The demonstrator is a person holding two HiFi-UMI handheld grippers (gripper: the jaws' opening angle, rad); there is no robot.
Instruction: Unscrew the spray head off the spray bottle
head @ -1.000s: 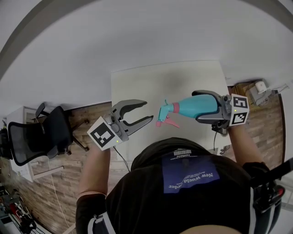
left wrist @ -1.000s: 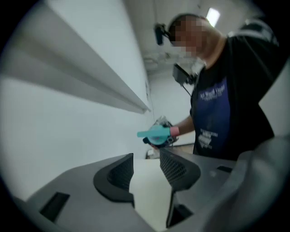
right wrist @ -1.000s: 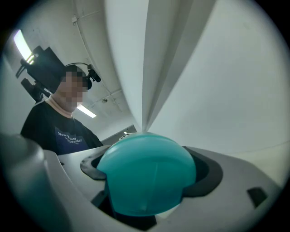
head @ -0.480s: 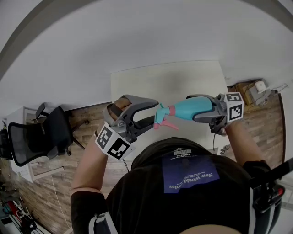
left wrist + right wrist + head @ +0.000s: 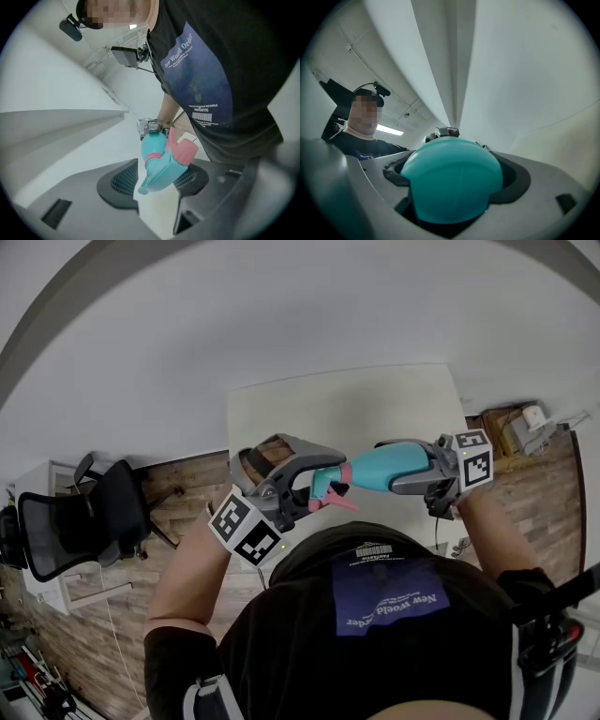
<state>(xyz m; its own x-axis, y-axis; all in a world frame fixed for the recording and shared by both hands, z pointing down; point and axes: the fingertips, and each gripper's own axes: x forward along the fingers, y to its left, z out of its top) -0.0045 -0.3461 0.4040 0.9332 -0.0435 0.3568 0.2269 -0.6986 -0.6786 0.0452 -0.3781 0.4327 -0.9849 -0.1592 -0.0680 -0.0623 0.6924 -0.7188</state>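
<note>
Clamps spray bottle (image 5: 398, 465) level in right gripper (image 5: 386, 465); holds tilted left gripper (image 5: 325, 481) opposite, jaws just widened, standing apart around spray head (image 5: 161, 168).

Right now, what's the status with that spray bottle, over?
Right gripper clamped on bottle. Left gripper, fingers just opened wider, straddling spray head, not squeezing. Head still on. Nothing in the way.

Teal spray bottle (image 5: 389, 468) lying level midair; teal spray head (image 5: 326, 486), pink collar and trigger, screwed on.
</note>
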